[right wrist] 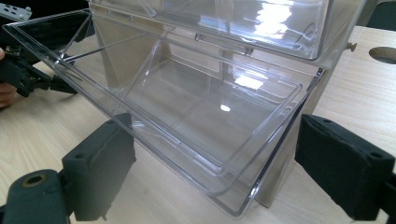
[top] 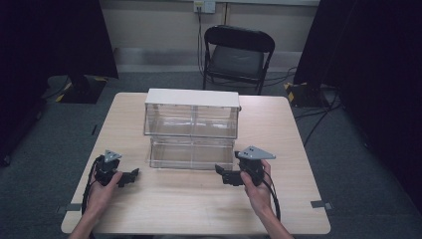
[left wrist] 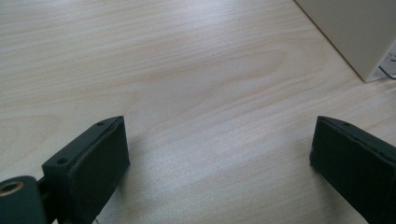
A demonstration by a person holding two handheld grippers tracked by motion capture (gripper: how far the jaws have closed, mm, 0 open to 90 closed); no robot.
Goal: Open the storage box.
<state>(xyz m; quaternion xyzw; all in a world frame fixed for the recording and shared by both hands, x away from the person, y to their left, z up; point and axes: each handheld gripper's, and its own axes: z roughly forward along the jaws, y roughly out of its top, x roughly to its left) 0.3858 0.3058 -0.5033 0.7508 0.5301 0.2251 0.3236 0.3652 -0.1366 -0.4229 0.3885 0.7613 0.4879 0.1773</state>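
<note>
Two tools are sitting released, nothing gripped: left tool (top: 130,176) is resting on bare surface (top: 199,204), right tool (right wrist: 219,154) is straddling the tilted-out clear lower drawer (right wrist: 187,107) of the two-tier acrylic bin (top: 192,119) mid-surface. Risk, imo: right tool is closing on the slick, angled drawer edge w/ poor bite, so it's slipping, or a hard pull is dragging the light bin forward.

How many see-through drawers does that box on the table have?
2. The upper drawer sits shut under the white top; the lower drawer is tilted open toward the person, in front of the right hand-held gripper. None seem hidden.
</note>
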